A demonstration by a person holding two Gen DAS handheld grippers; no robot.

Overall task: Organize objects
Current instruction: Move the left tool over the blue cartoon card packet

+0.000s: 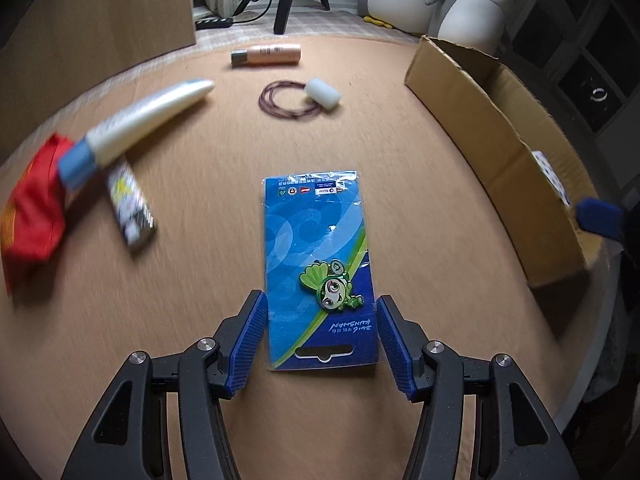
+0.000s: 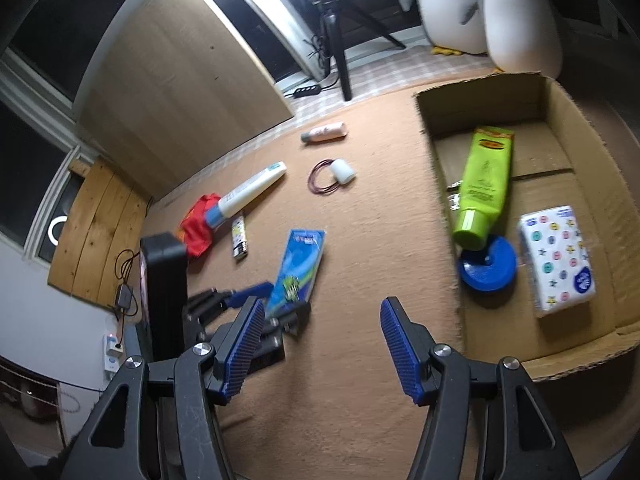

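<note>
While the left tool [image 1: 320, 316] stood with its blue fingers apart on either side of the blue pin card [image 1: 320, 268], the card lay flat on the table [image 1: 400, 160], its near end between the pads; whether they touched its edges could not be told. The right tool [image 2: 322, 320] hung spread wide and empty above bare table, just short of the cardboard box [image 2: 560, 92].

Inside that box lay a green tube [image 2: 484, 184] with its cap resting on a blue round lid [image 2: 488, 268], and a patterned tissue pack [image 2: 556, 256] beside them. A small item behind the tube was too hidden to name.

Farther out on the tan table sat a white tube [image 1: 148, 120] with a blue cap, overlapping a red pouch [image 1: 32, 216], a small lighter-like stick [image 1: 130, 208] just beside them, a coil of thin bands [image 1: 286, 100] touching a white cylinder [image 1: 323, 90], and a peach bottle [image 1: 266, 54] near the far edge.

Beyond stood two plush penguins [image 1: 472, 4], tripod legs [image 1: 286, 0] and a wooden panel [image 2: 180, 72]. The left-side items were blurred in the left view.
</note>
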